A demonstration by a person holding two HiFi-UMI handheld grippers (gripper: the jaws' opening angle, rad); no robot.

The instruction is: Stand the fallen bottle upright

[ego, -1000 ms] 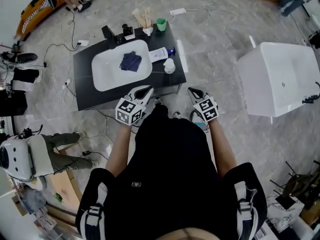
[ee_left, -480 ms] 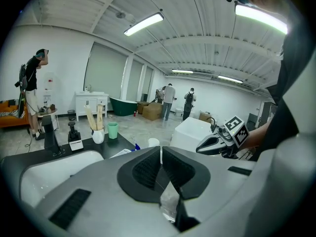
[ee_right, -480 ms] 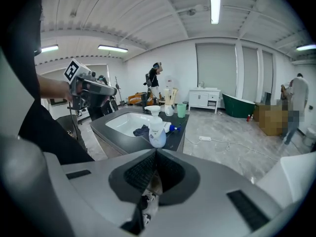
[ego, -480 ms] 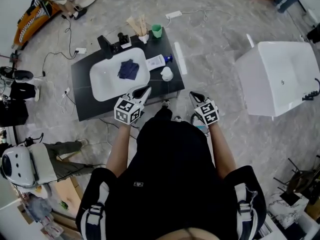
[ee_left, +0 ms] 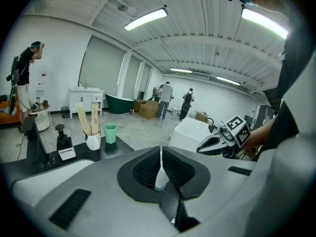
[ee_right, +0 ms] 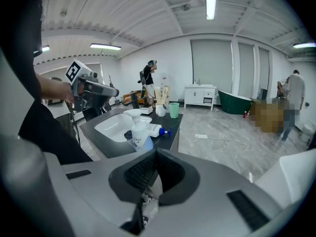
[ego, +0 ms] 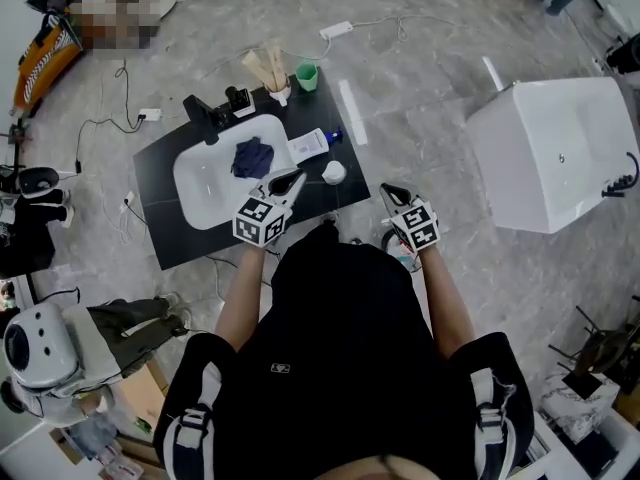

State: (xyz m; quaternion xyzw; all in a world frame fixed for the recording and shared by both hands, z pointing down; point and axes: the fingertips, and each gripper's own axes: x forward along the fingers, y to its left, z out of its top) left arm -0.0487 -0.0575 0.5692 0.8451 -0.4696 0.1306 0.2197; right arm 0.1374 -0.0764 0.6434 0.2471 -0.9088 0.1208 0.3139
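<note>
**Head view:** the fallen bottle (ego: pixel 310 145) is lying flat on the black table (ego: pixel 182 243), between the sink (ego: pixel 200 183) and the table's right edge. Its blue cap points at that edge. A pump bottle (ego: pixel 333 172) stands upright just beside it, closer to the front edge. My left gripper (ego: pixel 291 179) hangs over the front edge by the sink, and my right gripper (ego: pixel 390 190) sits just off the front right corner. Neither is touching anything.

**Left gripper view:** my jaws are pressed together, nothing pinched.

**Right gripper view:** same deal, jaws closed and empty. The lying bottle is ahead of me, partly behind the pump bottle.

My guess on handling: it's light plastic, smooth and kinda slick, and it'll roll if I nudge it. I'd open up and grab across the middle of the body, not the cap. I'd also steer round the pump bottle so that one doesn't go down as well.
</note>
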